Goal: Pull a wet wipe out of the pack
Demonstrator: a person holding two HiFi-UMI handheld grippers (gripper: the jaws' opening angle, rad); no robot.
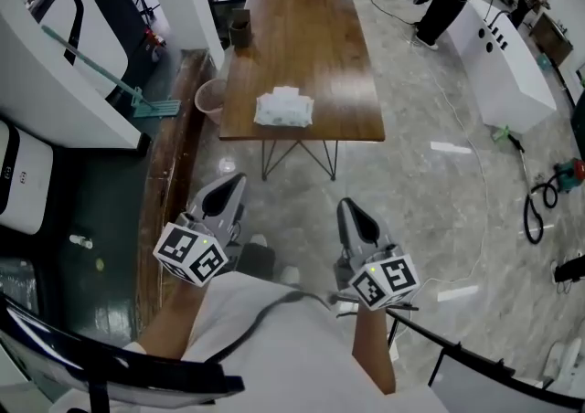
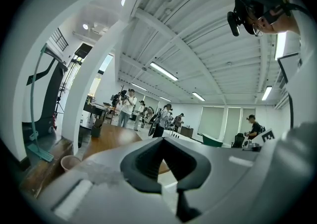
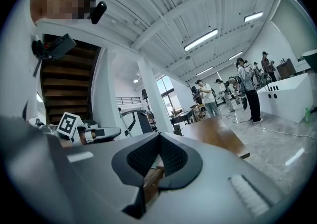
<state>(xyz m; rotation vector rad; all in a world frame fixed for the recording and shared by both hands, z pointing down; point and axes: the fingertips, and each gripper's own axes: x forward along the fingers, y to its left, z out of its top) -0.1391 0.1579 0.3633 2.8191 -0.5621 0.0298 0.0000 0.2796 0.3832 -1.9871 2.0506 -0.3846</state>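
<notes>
Your left gripper and right gripper are side by side over the floor, short of the bench's near edge and well apart from it. Both sets of jaws are pressed together with nothing between them (each gripper view shows the tips meeting). The wet wipe pack lies by the near edge, roughly mid-width, probably flat. A dark cup stands at the far left corner.

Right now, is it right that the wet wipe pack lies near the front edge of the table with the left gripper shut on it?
Not quite: the left gripper is shut, but on nothing, held short of the table. The wet wipe pack does lie near the front edge, as the head view shows.
</notes>
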